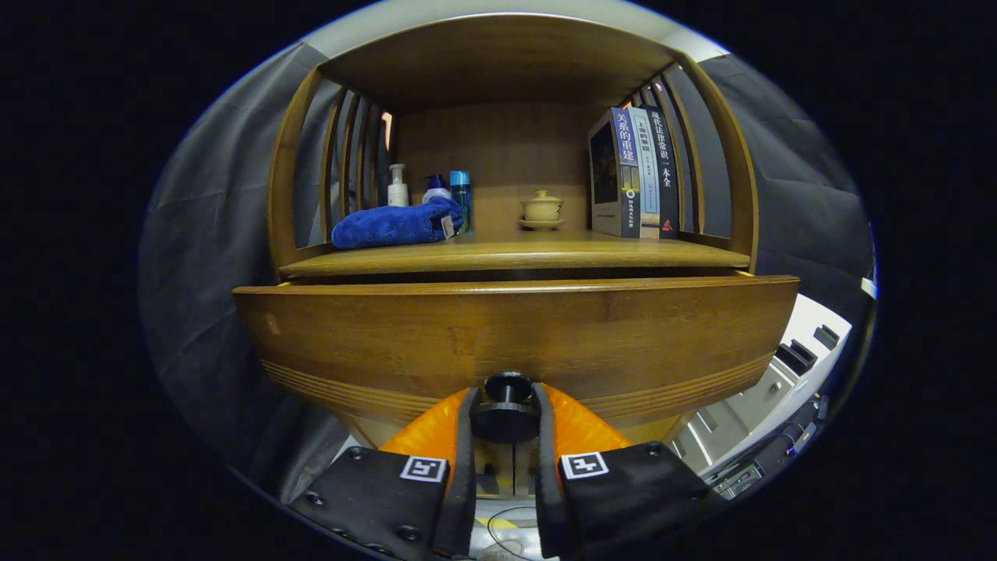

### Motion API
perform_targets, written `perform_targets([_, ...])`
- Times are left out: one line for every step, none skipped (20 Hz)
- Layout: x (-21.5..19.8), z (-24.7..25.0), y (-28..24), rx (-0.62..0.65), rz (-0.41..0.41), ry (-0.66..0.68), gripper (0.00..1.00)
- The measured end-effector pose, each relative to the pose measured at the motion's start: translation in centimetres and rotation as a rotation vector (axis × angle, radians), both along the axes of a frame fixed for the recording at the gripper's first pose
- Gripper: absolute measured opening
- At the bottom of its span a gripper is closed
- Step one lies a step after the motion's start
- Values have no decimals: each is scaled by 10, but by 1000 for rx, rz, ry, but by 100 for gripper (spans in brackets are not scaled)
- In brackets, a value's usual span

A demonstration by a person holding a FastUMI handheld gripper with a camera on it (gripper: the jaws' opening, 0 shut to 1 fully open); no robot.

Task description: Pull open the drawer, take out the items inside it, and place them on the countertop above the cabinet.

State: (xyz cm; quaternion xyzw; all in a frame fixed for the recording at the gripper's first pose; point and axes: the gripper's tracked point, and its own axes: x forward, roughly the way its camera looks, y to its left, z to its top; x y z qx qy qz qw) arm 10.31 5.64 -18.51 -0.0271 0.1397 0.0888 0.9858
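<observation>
Gripper view: my jaws (505,417) pinch the drawer's dark knob (506,409), one finger on each side. Drawer (514,335) stands slightly out from the cabinet, its inside hidden. On the desk (514,253) above: blue cloth (393,224) far left, bottles (427,187) behind it, lidded cup (541,209) centre, books (635,173) far right.

Dim, warm light falls from above and in front, leaving the drawer front (514,335) evenly lit with a soft sheen. The shelf's (506,253) back corners sink into shadow, and a dark gap lies under it. Fisheye distortion bows straight edges strongly outward. Focus is sharp at centre, softer near the tool (505,421), whose fingers press on the knob (506,387).
</observation>
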Motion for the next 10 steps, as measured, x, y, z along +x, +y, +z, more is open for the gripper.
perform_targets([-7,1,-3,-6,-5,4,40])
perform_targets([-12,1,-3,-15,-6,15,40])
perform_targets([-17,1,-2,-16,-9,21,40])
perform_targets([-24,1,-1,-17,-8,26,40])
perform_targets([-30,2,-3,-22,-5,25,40])
perform_targets([-36,0,-5,-33,-2,32,40])
perform_targets([-44,-3,-6,-44,1,45,40])
perform_targets([-53,-6,-6,-51,6,58,40])
perform_targets([-58,-4,-6,-54,9,51,40])
perform_targets([-64,-6,-7,-64,16,58,40])
